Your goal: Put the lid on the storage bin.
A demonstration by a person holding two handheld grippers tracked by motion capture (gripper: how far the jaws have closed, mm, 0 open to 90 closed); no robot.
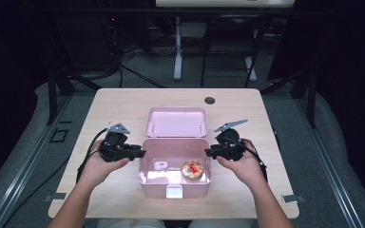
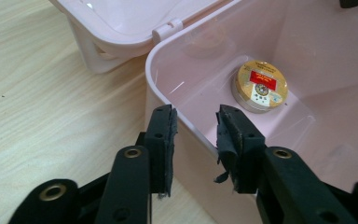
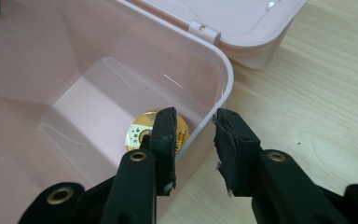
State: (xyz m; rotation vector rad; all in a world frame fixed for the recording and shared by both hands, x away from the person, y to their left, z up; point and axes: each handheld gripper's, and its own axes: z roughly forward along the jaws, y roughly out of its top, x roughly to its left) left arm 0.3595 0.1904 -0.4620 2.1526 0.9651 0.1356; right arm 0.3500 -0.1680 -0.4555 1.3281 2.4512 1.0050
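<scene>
Nearest the camera in the high view, two forearms are seen coming in from the bottom edge, each hand wrapped around a hand-held gripper. The left hand-held gripper [image 1: 141,153] is held at the left wall of a pink box [image 1: 145,168]; in the left gripper view its jaws are spread, with the box rim [image 2: 186,126] passing between them, one jaw outside and one over the inside. The right hand-held gripper [image 1: 207,152] is held at the right wall, and its jaws are likewise spread astride the rim [image 3: 226,88].

The box is set open near the front middle of the wooden bench [image 1: 119,102]. A round tin [image 1: 192,169] with a gold and red label is lying on the box floor, toward the right side. Behind the box, the hinged lid [image 1: 176,122] is laid back, open, on the bench.
</scene>
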